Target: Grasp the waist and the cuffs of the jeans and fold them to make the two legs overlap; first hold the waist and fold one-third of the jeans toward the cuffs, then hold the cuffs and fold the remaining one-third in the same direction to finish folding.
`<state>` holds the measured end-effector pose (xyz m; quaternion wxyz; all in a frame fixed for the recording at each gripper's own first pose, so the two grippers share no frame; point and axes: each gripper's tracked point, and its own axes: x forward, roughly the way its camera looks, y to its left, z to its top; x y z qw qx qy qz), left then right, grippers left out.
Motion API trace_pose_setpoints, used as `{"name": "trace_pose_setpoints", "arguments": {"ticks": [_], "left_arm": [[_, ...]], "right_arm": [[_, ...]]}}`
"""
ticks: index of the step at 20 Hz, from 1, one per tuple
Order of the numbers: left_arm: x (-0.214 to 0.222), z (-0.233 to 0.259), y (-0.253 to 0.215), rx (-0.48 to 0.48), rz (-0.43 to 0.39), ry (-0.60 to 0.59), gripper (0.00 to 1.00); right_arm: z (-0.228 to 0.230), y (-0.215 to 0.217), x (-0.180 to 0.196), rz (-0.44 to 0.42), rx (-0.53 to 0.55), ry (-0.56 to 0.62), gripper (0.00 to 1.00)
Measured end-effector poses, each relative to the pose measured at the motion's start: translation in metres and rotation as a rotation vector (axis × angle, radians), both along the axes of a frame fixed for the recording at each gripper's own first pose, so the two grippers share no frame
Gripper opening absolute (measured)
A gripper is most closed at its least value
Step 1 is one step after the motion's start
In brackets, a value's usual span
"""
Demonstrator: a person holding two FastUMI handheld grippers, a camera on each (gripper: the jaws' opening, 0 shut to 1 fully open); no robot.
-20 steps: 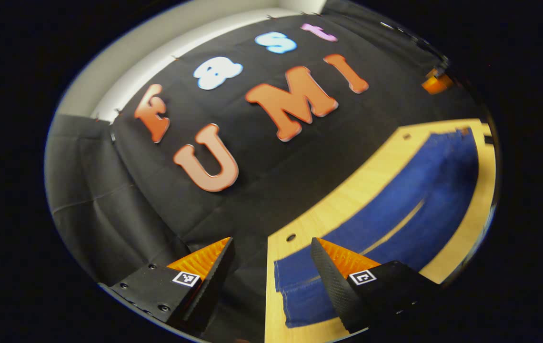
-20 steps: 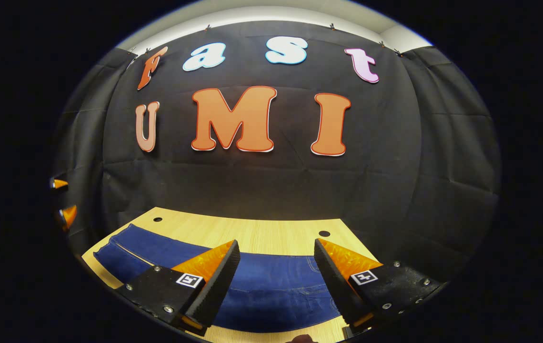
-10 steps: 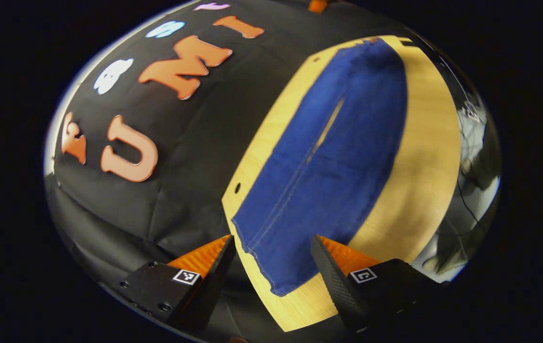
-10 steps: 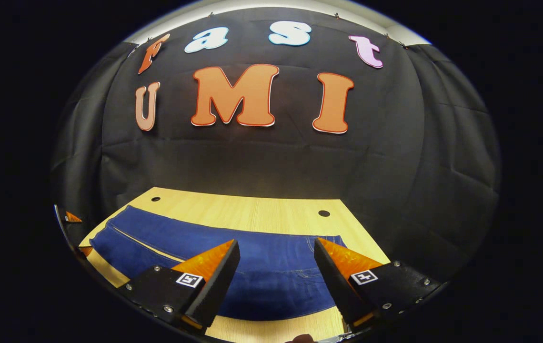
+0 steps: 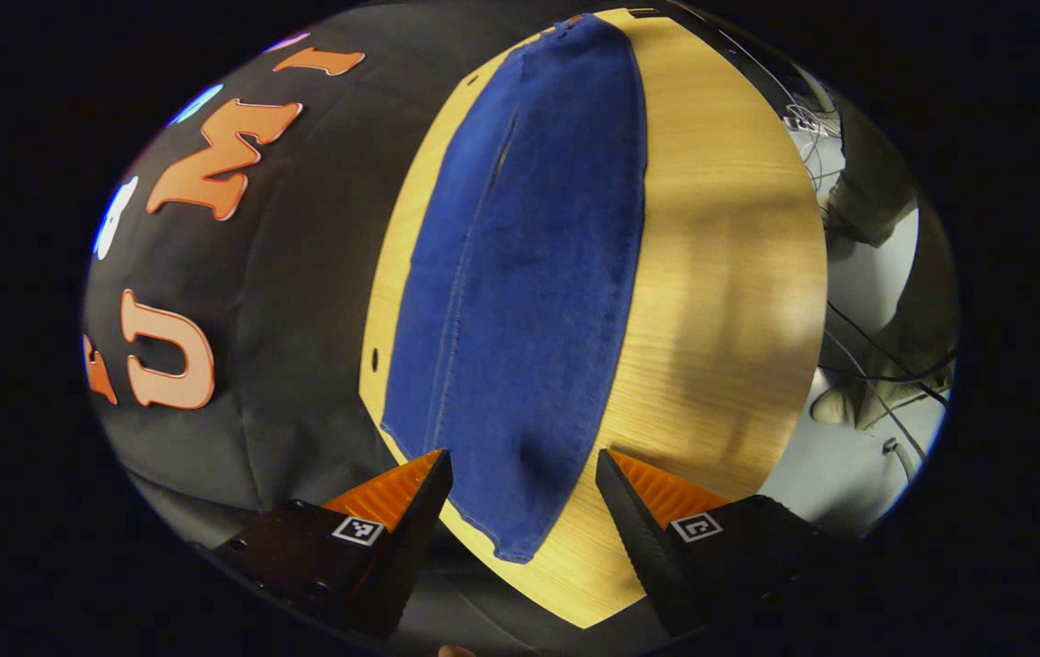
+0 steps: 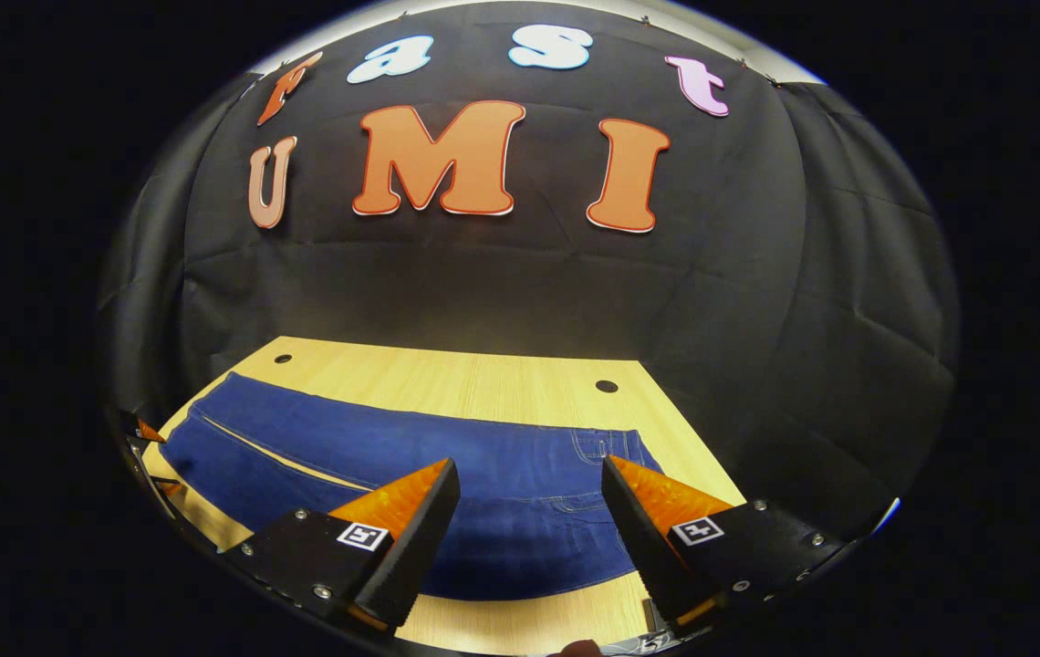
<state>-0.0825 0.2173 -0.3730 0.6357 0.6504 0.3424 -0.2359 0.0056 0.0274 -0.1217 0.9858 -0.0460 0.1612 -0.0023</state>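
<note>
Blue jeans [image 5: 529,274] lie flat and full length on a light wooden table [image 5: 721,301], legs side by side with a narrow gap between them. In the left gripper view the cuffs are nearest, and my left gripper [image 5: 520,493] hangs open just above the cuff end, nothing between its fingers. In the right gripper view the jeans [image 6: 447,474] stretch from the waist with its pocket stitching at the right to the cuffs at the far left. My right gripper [image 6: 529,502] is open above the waist end. The other gripper [image 6: 144,433] shows at the far left edge.
The black booth wall [image 6: 502,292] stands close behind the table's far edge. Two small holes [image 6: 607,386] sit in the tabletop near that edge. Beyond the table's open side, cables [image 5: 876,356] lie on a pale floor.
The left gripper has swung round and tilted down, so the whole length of the jeans now runs away from it. The right gripper has tipped slightly down, showing more of the jeans.
</note>
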Motion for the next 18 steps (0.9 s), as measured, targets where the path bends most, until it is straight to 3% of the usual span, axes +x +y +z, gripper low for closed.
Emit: {"name": "trace_pose_setpoints", "arguments": {"ticks": [13,17,18], "left_arm": [[0.038,-0.018,-0.003,0.037,-0.021,0.016,0.92],[0.061,-0.024,-0.005,0.072,-0.075,0.021,0.86],[0.063,-0.026,-0.005,0.071,-0.074,0.026,0.81]], "right_arm": [[-0.008,0.006,0.018,-0.004,-0.015,0.037,0.98],[-0.008,0.008,0.023,-0.011,-0.029,0.041,0.97],[-0.008,0.006,0.023,-0.014,-0.037,0.043,0.98]]}}
